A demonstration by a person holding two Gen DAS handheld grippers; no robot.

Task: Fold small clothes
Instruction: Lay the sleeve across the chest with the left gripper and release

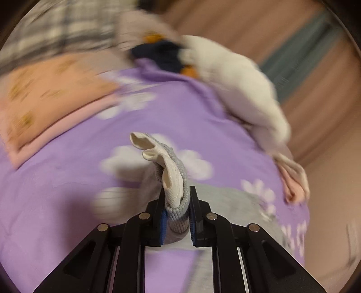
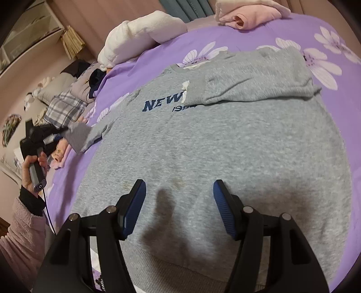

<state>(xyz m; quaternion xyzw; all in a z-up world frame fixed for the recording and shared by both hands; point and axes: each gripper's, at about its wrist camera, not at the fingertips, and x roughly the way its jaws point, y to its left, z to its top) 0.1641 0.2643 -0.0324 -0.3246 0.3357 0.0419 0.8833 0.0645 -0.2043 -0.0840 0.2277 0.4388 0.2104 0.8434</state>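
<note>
Left gripper (image 1: 177,216): we squeeze the ribbed grey cuff (image 1: 173,187).
Right gripper (image 2: 179,207): wide apart, holding nothing.
Sweatshirt (image 2: 225,146): soft, grey, flat on our purple bed cover (image 2: 248,33).

The sweatshirt (image 2: 225,144) is heather grey with navy lettering, its cuff (image 1: 174,180) lined cream — it lies on a purple bedspread (image 2: 259,29) printed with white daisies. At ten o'clock — a grey-and-white plaid cloth (image 2: 64,108); at twelve, pale pink folded clothes (image 2: 250,14).
</note>
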